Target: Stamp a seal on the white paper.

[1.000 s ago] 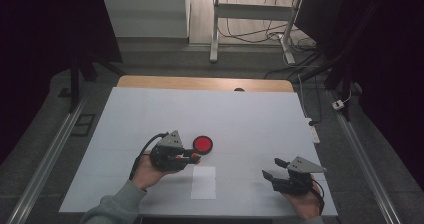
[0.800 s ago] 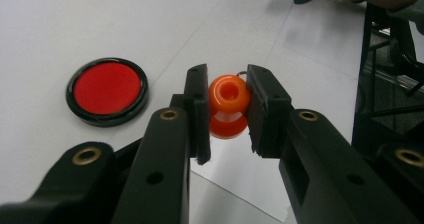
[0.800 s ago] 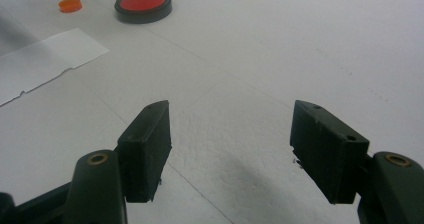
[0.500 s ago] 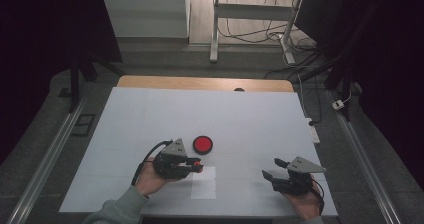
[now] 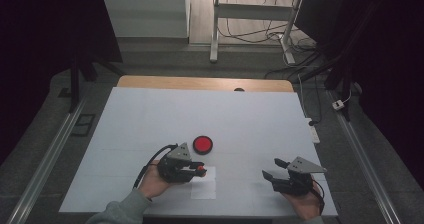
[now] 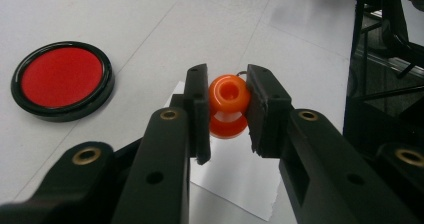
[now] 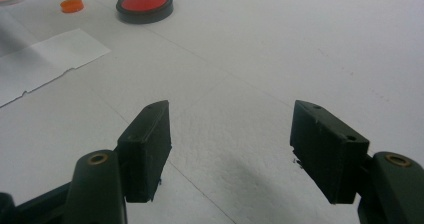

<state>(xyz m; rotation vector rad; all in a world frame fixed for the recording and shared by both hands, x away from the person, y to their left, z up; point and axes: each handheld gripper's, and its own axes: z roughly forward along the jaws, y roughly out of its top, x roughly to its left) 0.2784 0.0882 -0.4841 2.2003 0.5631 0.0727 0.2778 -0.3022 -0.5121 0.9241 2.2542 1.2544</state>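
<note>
The left gripper [image 6: 229, 109] has its jaws pinched on a small orange bead [image 6: 228, 105], one pad on each side, hole facing the camera. From above, the bead [image 5: 201, 168] pokes out of that gripper [image 5: 192, 170], held just over a white paper slip [image 5: 204, 183] near the front of the desk [image 5: 150, 114].

Handling-wise, the bead looks like glossy hard plastic, so probably super light and stiff, no real worry about crushing it. The catch is that it's round and slick, and flat pads on a curved shiny surface can let it squirt out if the squeeze is off-centre. The current hold, across the widest part, looks like the sensible place to take it. Something thin and wiry shows behind the bead, but it's too small to tell what it is.

The right gripper [image 7: 230, 149] sits idle with jaws spread wide, nothing between them, resting low at the front right [image 5: 274, 176].

A red disc with a black rim [image 5: 203, 144] lies just beyond the left gripper, and a second little orange piece [image 7: 72, 5] lies near it in the right gripper view.

The desk top is plain white, matte and flat, so a dropped bead would likely roll. The room around it is dark, with cables on the floor [image 5: 320, 69] and table legs [image 5: 215, 29] at the back.
</note>
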